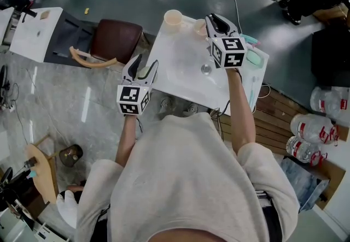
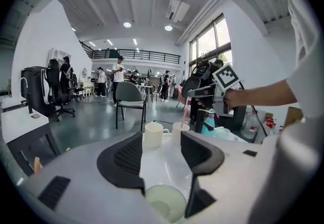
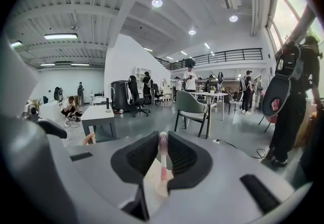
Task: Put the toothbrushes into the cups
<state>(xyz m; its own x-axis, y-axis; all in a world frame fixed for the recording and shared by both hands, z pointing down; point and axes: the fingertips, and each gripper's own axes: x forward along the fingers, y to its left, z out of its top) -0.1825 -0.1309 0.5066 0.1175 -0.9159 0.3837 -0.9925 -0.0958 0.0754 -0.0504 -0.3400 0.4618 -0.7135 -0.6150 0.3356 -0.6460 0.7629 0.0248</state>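
Right gripper (image 1: 217, 22) clamped on a pink toothbrush (image 3: 163, 167), above the table's (image 1: 180, 74) far-left corner, near two cups (image 1: 173, 18). Left gripper (image 1: 144, 67) wide, empty, at the table's near-left edge.

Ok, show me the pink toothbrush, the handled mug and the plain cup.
pink toothbrush (image 3: 163, 162): right gripper view, middle of its shaft.
handled mug (image 2: 153, 136): left gripper view, its front wall.
plain cup (image 2: 177, 131): left gripper view, its front wall.

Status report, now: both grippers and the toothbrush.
Right gripper shut on pink toothbrush, beside the two white cups. Left gripper: fingers apart around pale green cup, grip unconfirmed. Nothing seen blocking the cups.
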